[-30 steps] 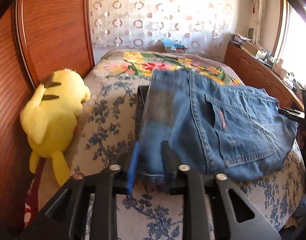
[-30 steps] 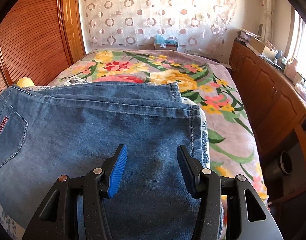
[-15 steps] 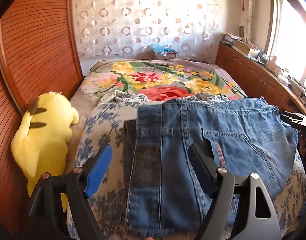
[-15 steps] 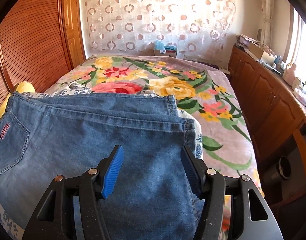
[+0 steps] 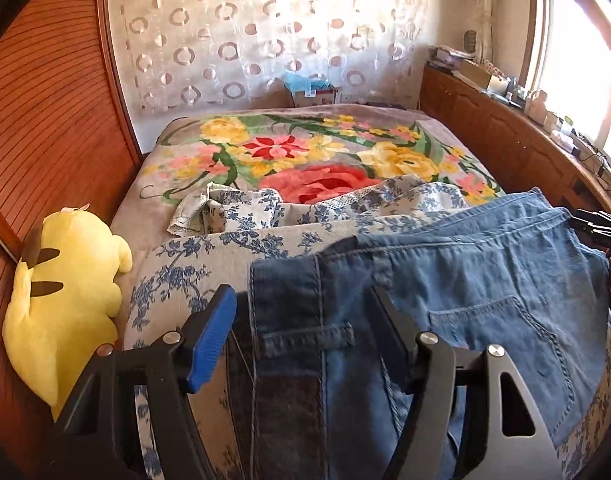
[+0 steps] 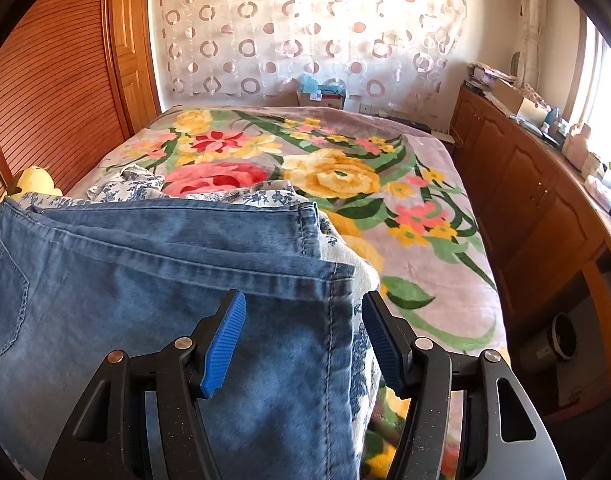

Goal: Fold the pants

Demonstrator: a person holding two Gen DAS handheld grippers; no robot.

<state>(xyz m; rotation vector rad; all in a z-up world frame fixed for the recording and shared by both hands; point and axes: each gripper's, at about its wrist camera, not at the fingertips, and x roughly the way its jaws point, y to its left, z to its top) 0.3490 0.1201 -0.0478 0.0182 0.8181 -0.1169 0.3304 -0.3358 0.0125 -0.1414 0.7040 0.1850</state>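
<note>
On the bed, atop a blue-flowered sheet point(image 5: 209, 256), the jeans point(image 5: 485, 280) lie folded flat, back pocket up; the left gripper point(image 5: 301, 340) hangs over the waistband end, jaws spread wide, gripping nothing; the right gripper point(image 6: 301, 340) straddles the hem corner, equally agape (likely lining up the next fold); a yellow plush toy point(image 5: 61, 308) watches from the side.

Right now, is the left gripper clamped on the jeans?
No, the left gripper is open, its fingers spread on either side of the jeans.
</note>
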